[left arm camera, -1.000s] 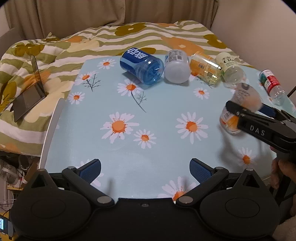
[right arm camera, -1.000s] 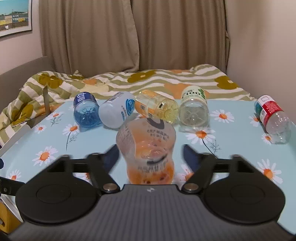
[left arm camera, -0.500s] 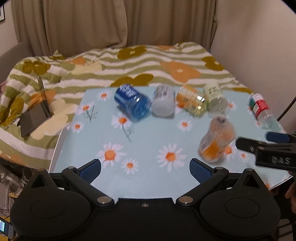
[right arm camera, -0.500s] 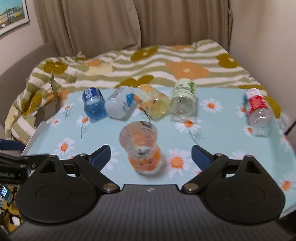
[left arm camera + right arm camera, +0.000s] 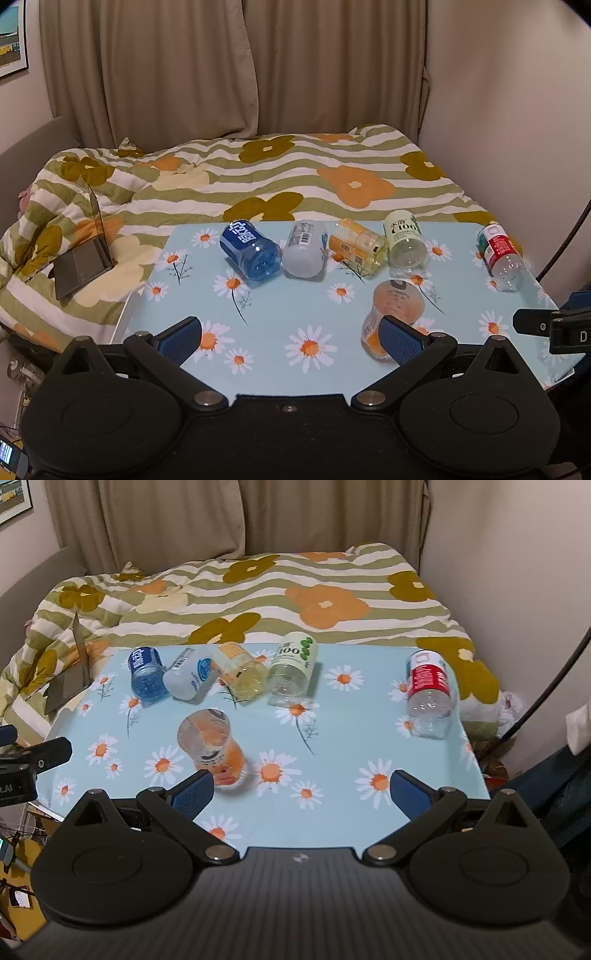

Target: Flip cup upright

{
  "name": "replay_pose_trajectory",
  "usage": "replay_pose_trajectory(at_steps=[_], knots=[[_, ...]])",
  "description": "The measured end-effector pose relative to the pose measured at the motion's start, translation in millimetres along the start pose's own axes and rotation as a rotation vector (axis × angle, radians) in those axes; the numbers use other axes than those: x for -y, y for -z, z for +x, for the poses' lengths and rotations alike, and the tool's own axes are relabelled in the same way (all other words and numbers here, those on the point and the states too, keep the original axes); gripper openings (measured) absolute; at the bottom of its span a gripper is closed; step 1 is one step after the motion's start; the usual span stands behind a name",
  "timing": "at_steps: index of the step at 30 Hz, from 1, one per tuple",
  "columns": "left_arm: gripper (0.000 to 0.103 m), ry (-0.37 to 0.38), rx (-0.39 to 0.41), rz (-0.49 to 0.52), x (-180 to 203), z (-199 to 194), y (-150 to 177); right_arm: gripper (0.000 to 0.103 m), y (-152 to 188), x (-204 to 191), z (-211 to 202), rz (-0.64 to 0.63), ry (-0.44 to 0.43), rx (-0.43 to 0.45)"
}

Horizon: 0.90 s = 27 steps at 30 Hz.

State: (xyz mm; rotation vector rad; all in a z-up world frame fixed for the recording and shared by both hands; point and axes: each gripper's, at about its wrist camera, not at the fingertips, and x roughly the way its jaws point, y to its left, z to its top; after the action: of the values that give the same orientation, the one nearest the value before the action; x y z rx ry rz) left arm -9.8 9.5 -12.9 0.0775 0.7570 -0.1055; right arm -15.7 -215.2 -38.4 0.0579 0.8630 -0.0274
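Note:
A clear cup with orange print (image 5: 395,308) (image 5: 212,747) stands on its base on the daisy-patterned table (image 5: 280,306) (image 5: 351,731), free of both grippers. My left gripper (image 5: 291,338) is open over the table's near edge, and its right finger (image 5: 400,339) overlaps the cup's lower part in the left wrist view. My right gripper (image 5: 301,794) is open too, with the cup just ahead of its left finger (image 5: 194,790). In the other wrist's view, each gripper shows at the frame edge: right gripper (image 5: 532,323), left gripper (image 5: 44,758).
Lying on their sides along the far edge are a blue bottle (image 5: 251,251), a white bottle (image 5: 304,249), an orange-yellow bottle (image 5: 356,245), a green-label bottle (image 5: 404,240) and a red-label bottle (image 5: 500,254). Behind lies a floral quilt (image 5: 295,177) with a laptop (image 5: 83,254).
My right gripper has let go of the orange-print cup and drawn back. The left gripper has pulled back and up as well. The cup now stands alone on the table.

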Motion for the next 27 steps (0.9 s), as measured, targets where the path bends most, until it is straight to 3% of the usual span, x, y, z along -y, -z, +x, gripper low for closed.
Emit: replay_pose_trajectory(at_steps=[27], knots=[[0.103, 0.009, 0.013, 0.011, 11, -6, 4, 0.103, 6, 3, -2, 0.005, 0.014, 0.001]])
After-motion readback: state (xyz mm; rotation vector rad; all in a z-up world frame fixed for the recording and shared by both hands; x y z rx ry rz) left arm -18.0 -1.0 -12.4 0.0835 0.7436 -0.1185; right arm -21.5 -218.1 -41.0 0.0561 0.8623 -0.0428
